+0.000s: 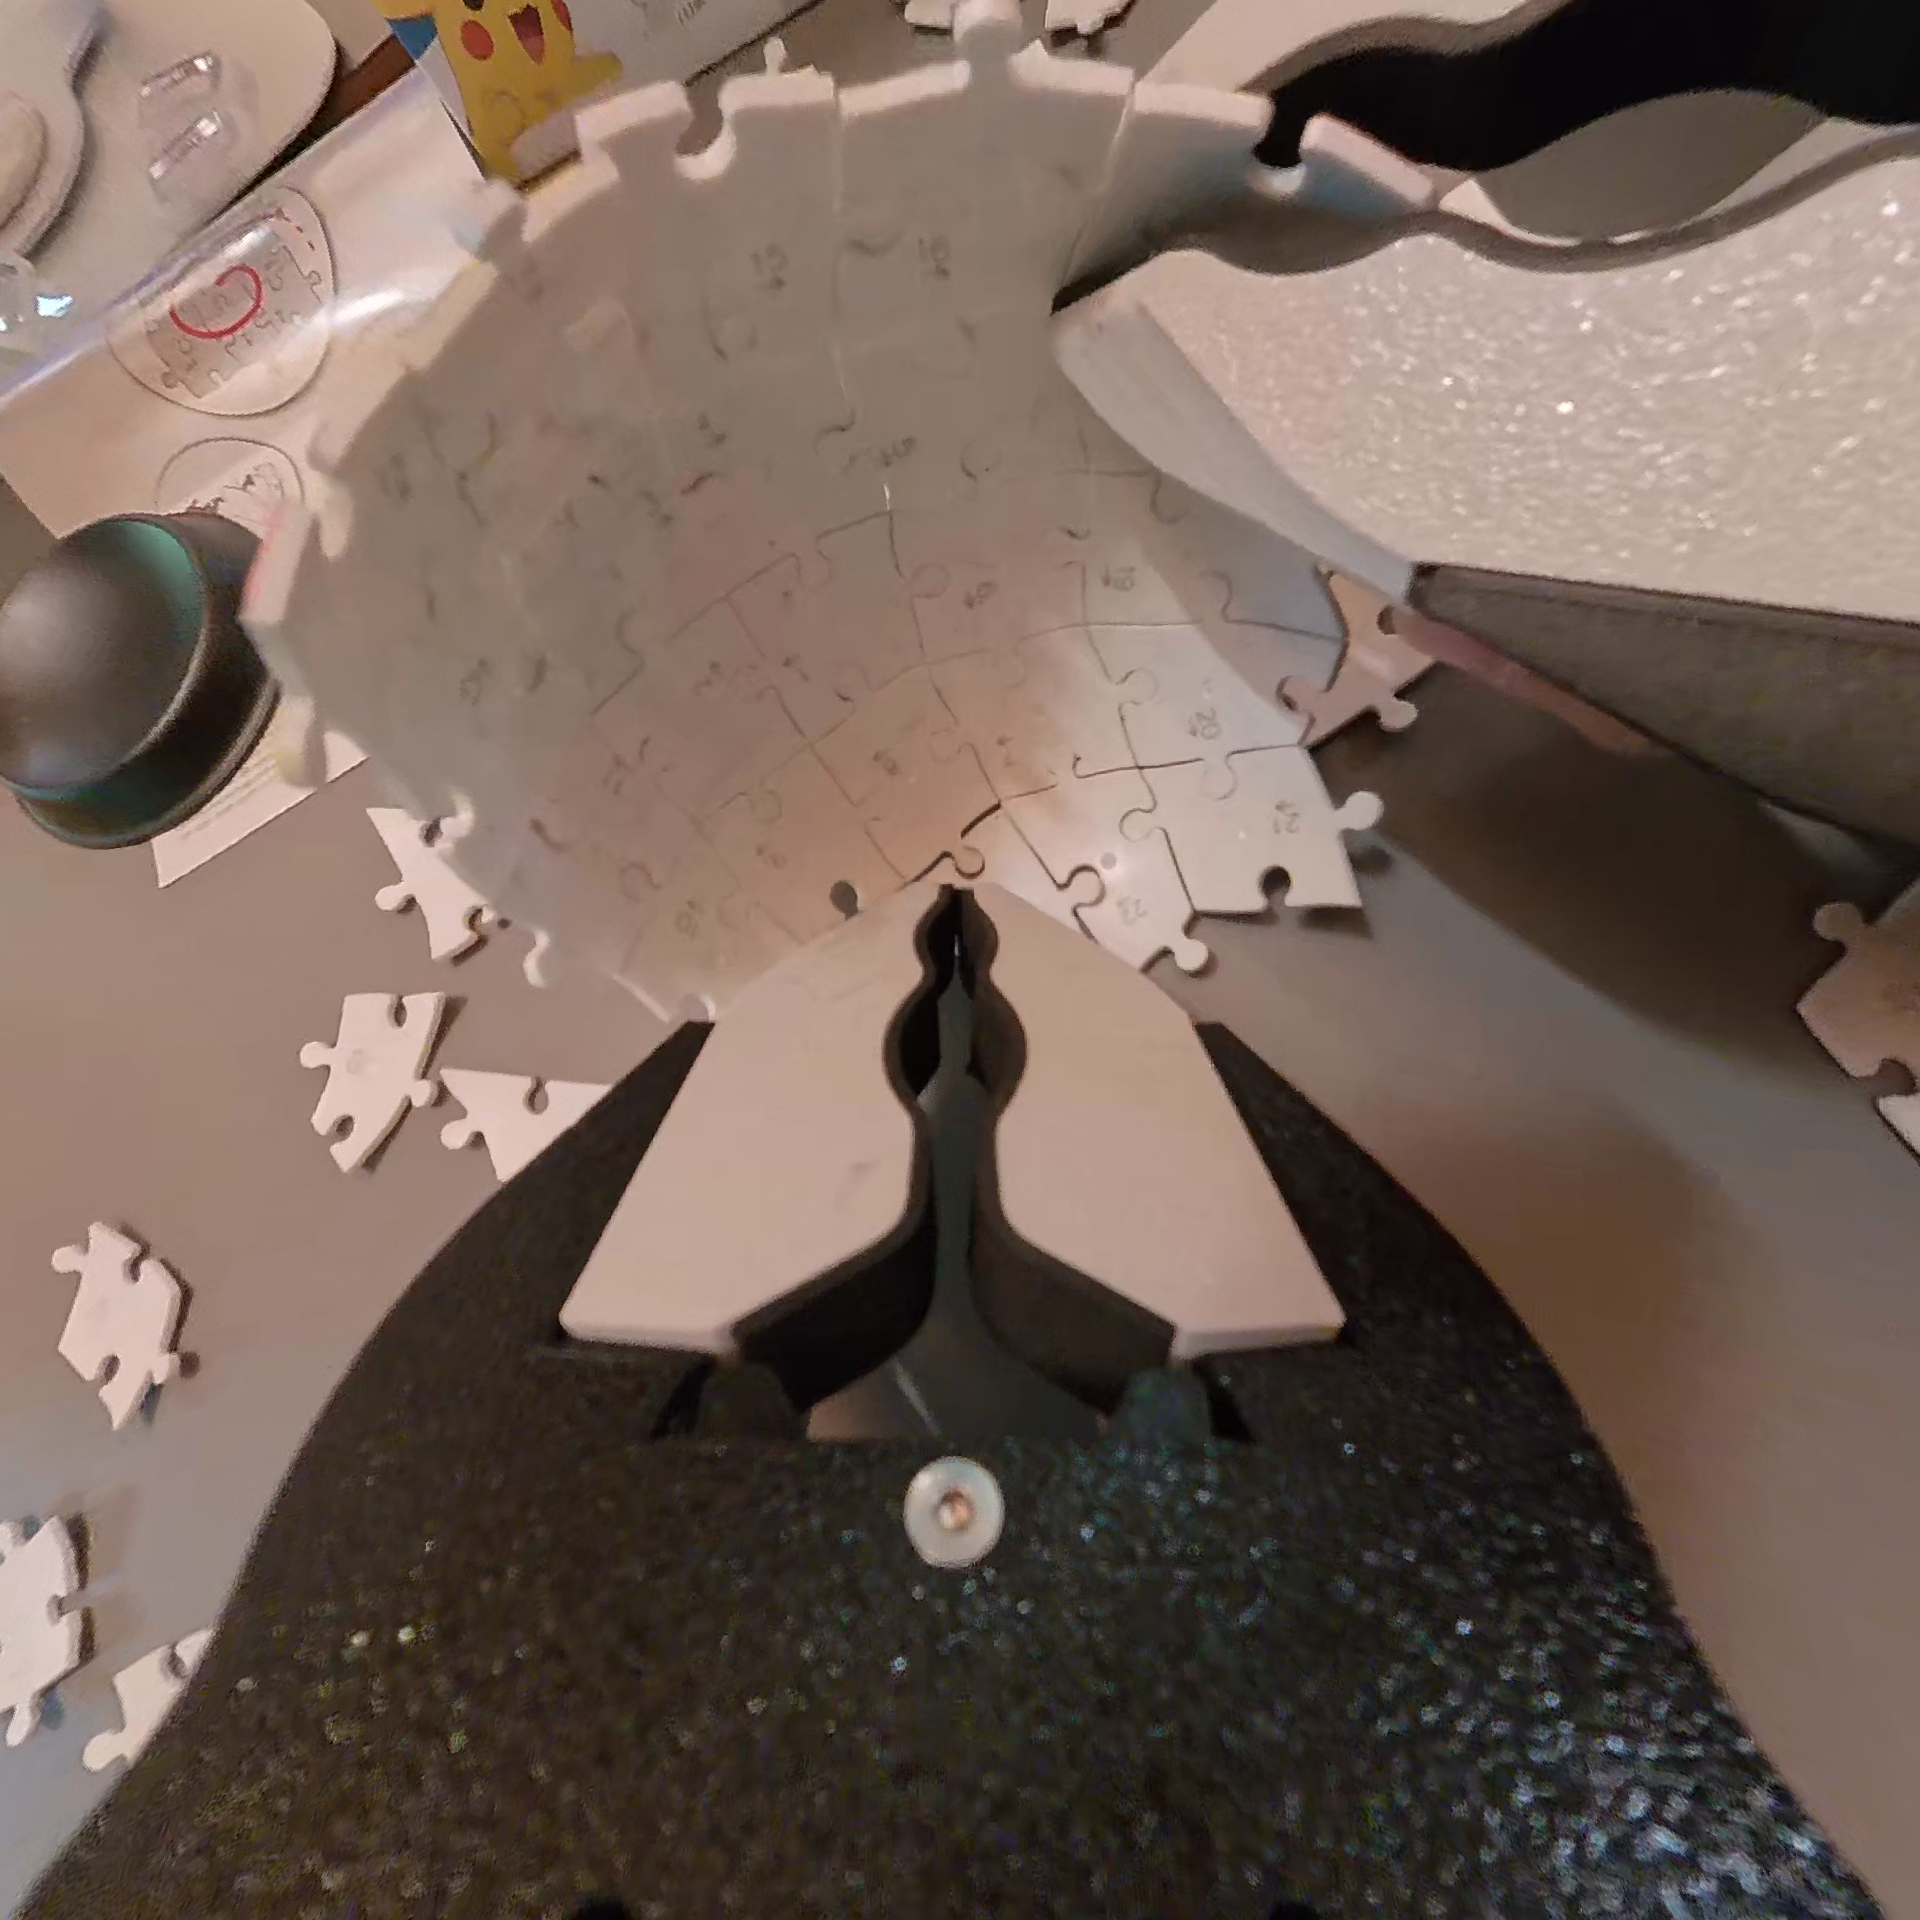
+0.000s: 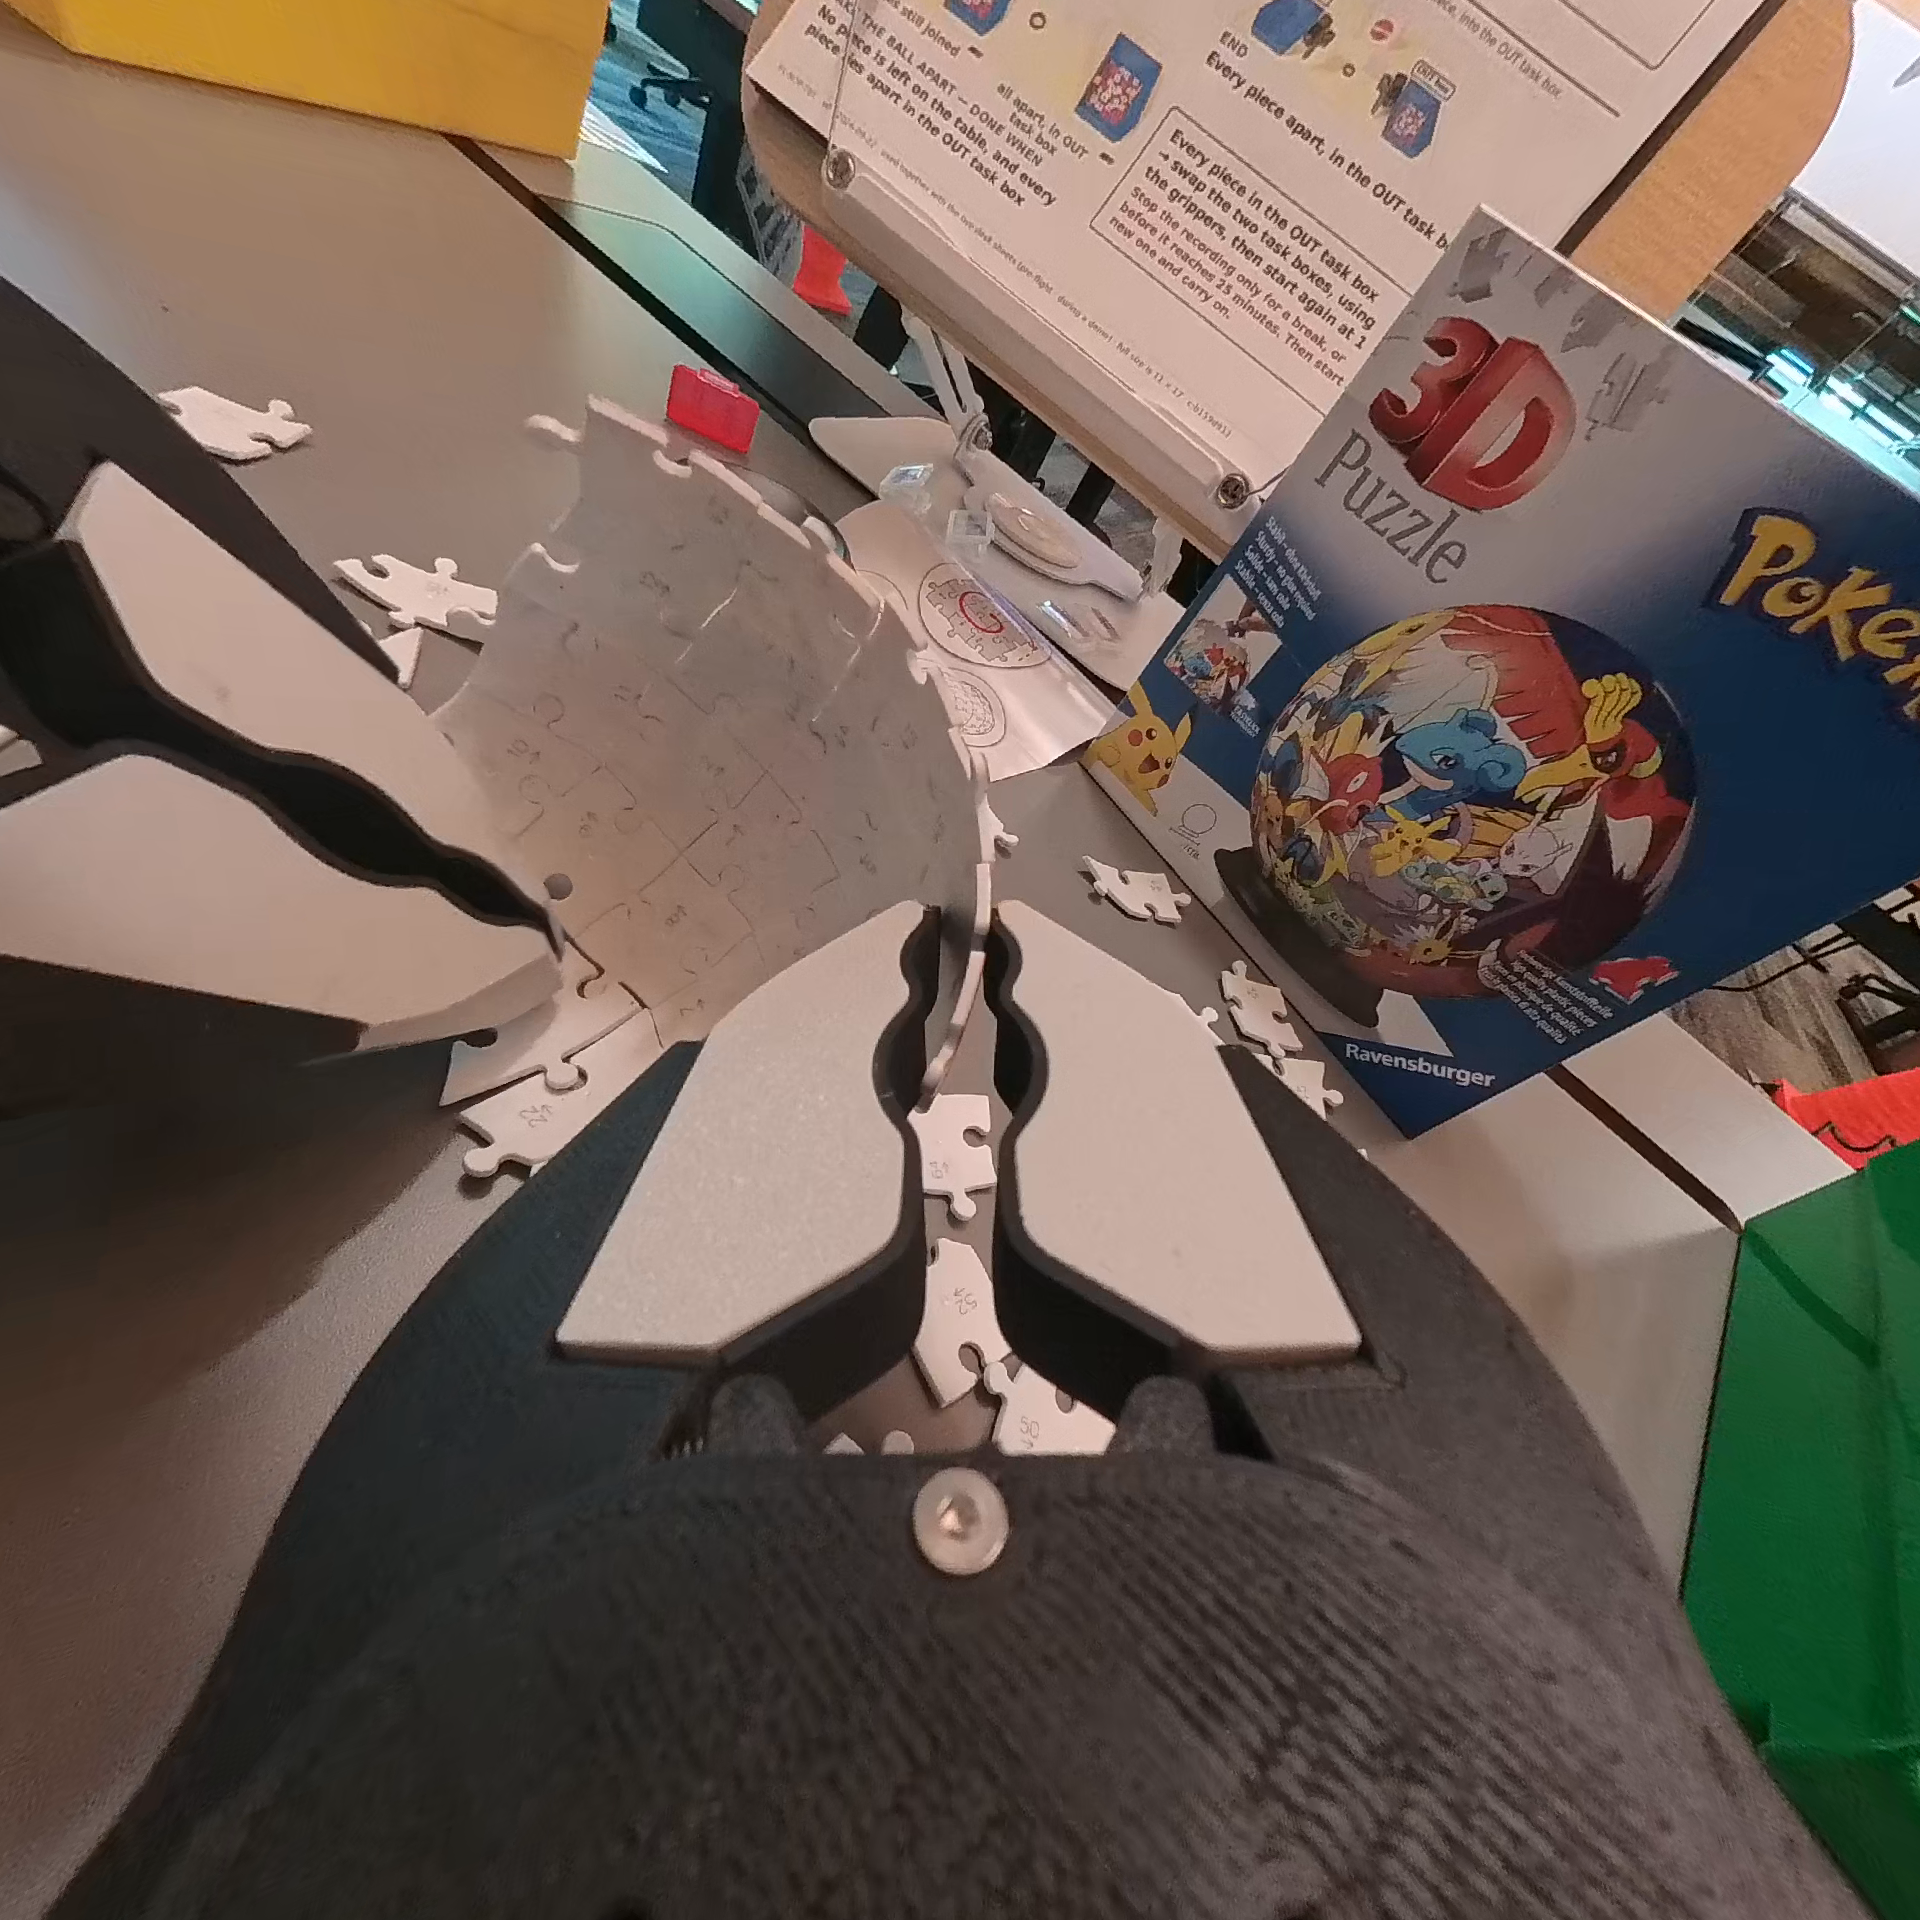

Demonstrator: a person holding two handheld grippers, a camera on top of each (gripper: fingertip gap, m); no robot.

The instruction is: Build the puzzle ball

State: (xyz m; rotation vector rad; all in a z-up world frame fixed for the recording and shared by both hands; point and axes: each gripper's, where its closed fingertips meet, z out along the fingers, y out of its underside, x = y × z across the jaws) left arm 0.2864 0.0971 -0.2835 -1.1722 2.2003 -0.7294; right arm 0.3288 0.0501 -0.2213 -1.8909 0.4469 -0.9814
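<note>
Both claws grip one curved shell of joined white puzzle pieces point(image 1: 790, 582), its pale inner face toward the cameras, standing on the grey table point(image 1: 1507, 1143). In the left wrist view the left claw point(image 1: 956, 909) sits at the centre of the frame, its fingers pressed together at the tips on the shell's lower edge; the right wrist view shows those same fingers at mid left, nipping that edge. The right claw point(image 2: 961, 935), at the centre of its own view, pinches the shell's thin side rim, which runs down between its two grey fingers point(image 2: 1101, 1039); in the left wrist view it enters from the upper right. Loose white pieces point(image 1: 369, 1070) lie scattered on the table at the lower left of the left view, and more lie right of the right claw. A dark round stand point(image 1: 114, 675) sits at mid left, just beside the shell. In the right view a blue puzzle box point(image 2: 1538, 727) stands at the right, a printed sheet in a clear holder point(image 2: 1143, 156) at the top, a small red block point(image 2: 712, 405) beyond the shell, and a green box point(image 2: 1818, 1455) at the lower right.
</note>
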